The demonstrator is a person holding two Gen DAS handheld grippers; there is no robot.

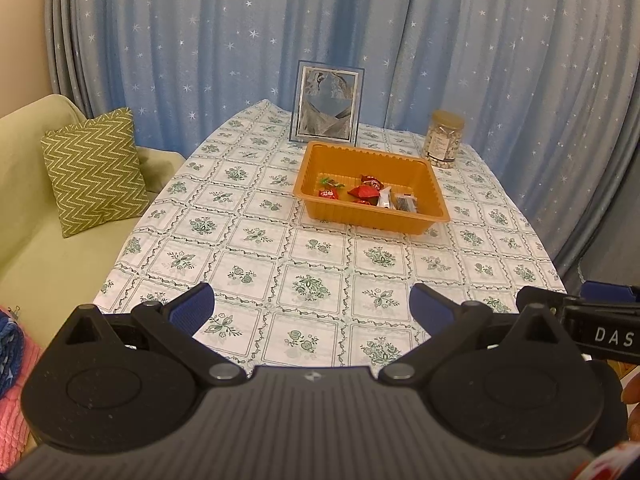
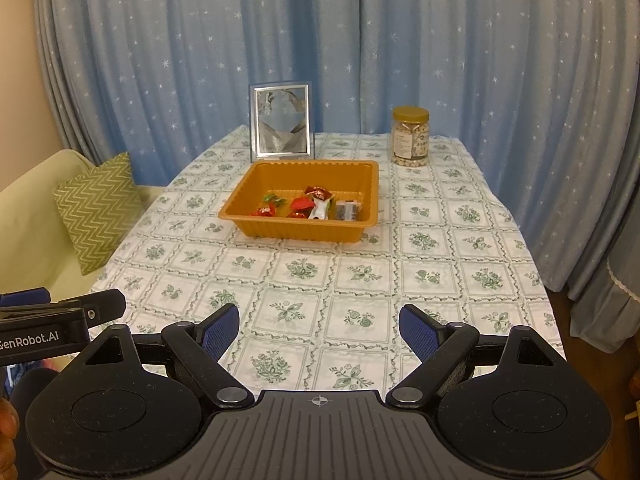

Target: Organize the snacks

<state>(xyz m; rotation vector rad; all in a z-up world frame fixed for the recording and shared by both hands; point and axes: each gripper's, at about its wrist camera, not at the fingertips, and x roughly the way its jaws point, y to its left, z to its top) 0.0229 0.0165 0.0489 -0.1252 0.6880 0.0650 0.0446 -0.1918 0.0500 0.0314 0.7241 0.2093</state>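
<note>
Your orange ribbed plastic tray (image 2: 256,222) sits on the white tablecloth with green floral squares (image 2: 360,272), towards the far half of the table, with its long axis running across your view, left to right. From the left wrist camera the tray (image 1: 360,222) looks slightly skewed, its right end nearer you. Inside it, along the near wall, lie the snacks: red foil-wrapped candies (image 2: 302,203), a green-and-red wrapped sweet (image 2: 273,199), a white packet (image 2: 320,210) pointing roughly away from you, and a dark rectangular packet (image 2: 347,211) at the right end.

Behind the tray stands a silver-framed picture (image 2: 282,122), upright, just beside its far edge. A clear plastic jar with a gold lid (image 2: 410,136), full of pale pieces, stands apart at the far right. A blue star-patterned curtain (image 2: 480,60) hangs behind.

Your left gripper (image 1: 312,308) hovers over the near table edge with its jaws spread wide and nothing between them. Your right gripper (image 2: 320,330) does the same, blue pads (image 2: 416,330) well apart and empty. Both are well apart from the tray.
</note>
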